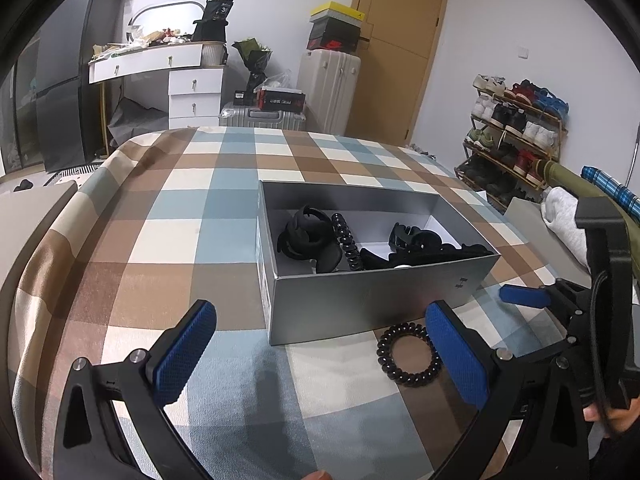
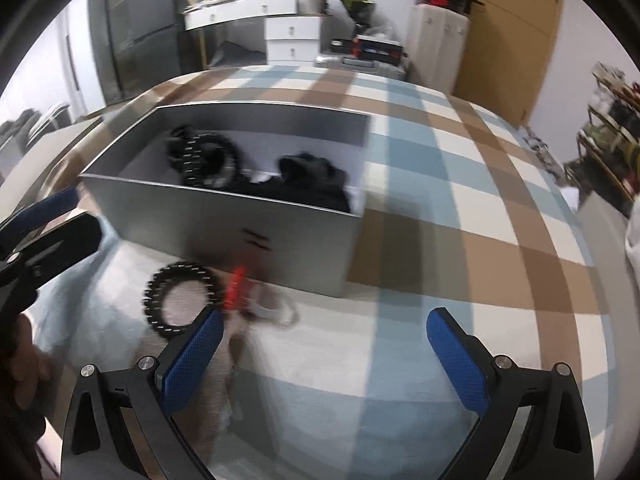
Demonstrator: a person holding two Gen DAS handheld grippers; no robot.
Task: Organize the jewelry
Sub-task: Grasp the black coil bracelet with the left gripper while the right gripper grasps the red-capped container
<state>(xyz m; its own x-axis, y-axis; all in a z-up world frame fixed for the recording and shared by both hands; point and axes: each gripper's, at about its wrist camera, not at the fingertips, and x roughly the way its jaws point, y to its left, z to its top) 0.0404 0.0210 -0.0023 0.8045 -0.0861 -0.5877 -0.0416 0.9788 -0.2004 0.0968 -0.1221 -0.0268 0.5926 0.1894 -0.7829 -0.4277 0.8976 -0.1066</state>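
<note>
On the checked bed (image 1: 168,208), a black spiral hair tie (image 1: 408,354) lies just before the grey box (image 1: 360,300) of hair clips, probably next to go in, both the left gripper (image 1: 320,354) and right gripper (image 2: 326,354) being spread wide and empty.

From my remote seat I make out only a white "3" on the black bag (image 1: 216,10) atop the far dresser (image 1: 160,60); other labels are too blurred to read.
</note>
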